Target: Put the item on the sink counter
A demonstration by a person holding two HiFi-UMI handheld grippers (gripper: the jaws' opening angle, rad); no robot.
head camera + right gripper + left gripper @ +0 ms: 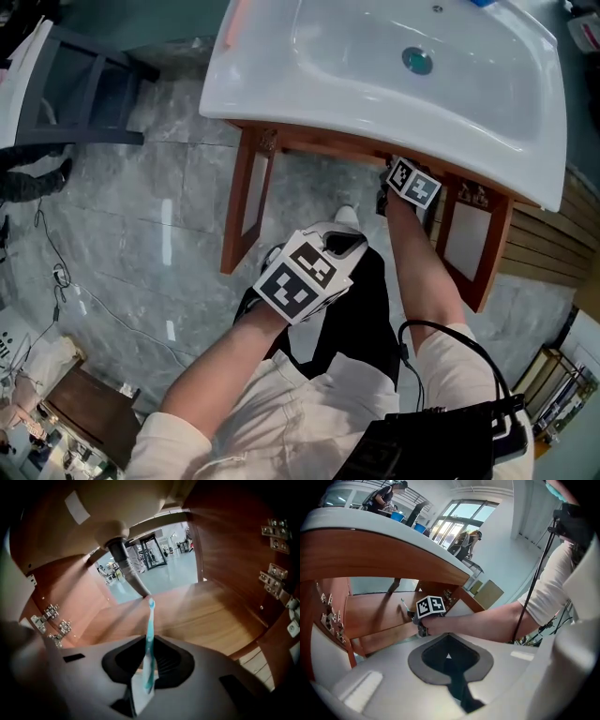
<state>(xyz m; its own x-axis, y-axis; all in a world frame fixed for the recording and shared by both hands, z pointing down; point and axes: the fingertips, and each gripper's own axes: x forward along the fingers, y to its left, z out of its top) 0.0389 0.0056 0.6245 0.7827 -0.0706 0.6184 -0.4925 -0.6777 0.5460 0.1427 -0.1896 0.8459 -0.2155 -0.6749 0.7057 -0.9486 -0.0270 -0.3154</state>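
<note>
Right gripper (149,667) clamps the teal toothbrush (150,634) inside the wooden cabinet (225,616), left gripper (449,656) closed and empty; best draw it back clear of the drain pipe (125,569), then lift to the sink counter (272,94).

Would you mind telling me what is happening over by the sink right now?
A person stands at a white sink set on a wooden cabinet, with a gripper in each hand. The right gripper is inside the open cabinet under the basin, near the drain pipe. Its jaws are closed on a teal toothbrush. The left gripper hangs outside the cabinet, jaws together and empty. The toothbrush is not yet on the sink counter.
</note>
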